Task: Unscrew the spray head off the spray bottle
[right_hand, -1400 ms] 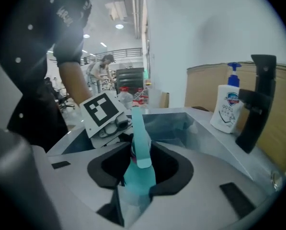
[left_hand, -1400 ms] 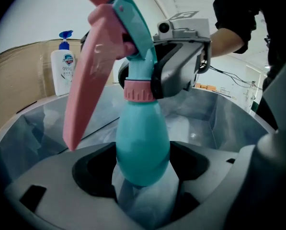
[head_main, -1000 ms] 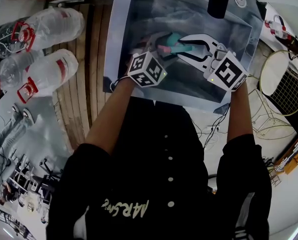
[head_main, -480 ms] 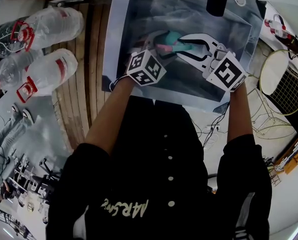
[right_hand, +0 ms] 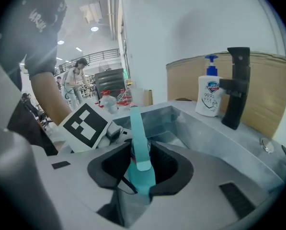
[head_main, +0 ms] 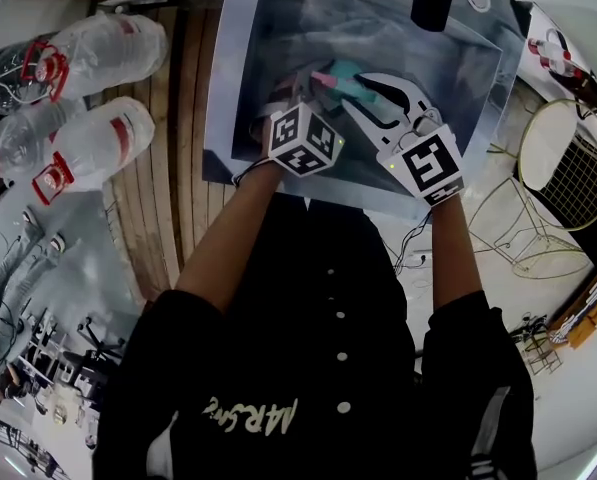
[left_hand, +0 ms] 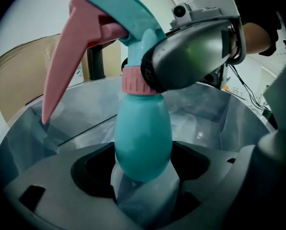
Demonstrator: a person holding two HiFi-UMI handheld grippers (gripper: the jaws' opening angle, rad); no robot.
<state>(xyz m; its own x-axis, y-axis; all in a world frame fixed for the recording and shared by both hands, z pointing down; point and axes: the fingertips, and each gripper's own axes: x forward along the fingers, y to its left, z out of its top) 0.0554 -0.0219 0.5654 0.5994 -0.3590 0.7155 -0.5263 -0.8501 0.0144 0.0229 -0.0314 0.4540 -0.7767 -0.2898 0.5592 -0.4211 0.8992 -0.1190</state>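
Note:
A teal spray bottle with a pink collar, a pink trigger and a teal spray head is held over the steel sink. My left gripper is shut on the bottle's rounded body. My right gripper is shut on the spray head, just above the collar. In the head view both grippers, left and right, meet at the bottle. The left marker cube hides the bottle's base.
A black faucet and a white soap dispenser stand at the sink's far edge. Large water bottles lie on the wooden floor to the left. A round wire rack stands at the right.
The right gripper has swung to the left around the spray head, its marker cube now closer to the body. The left gripper and bottle shifted slightly right and away.

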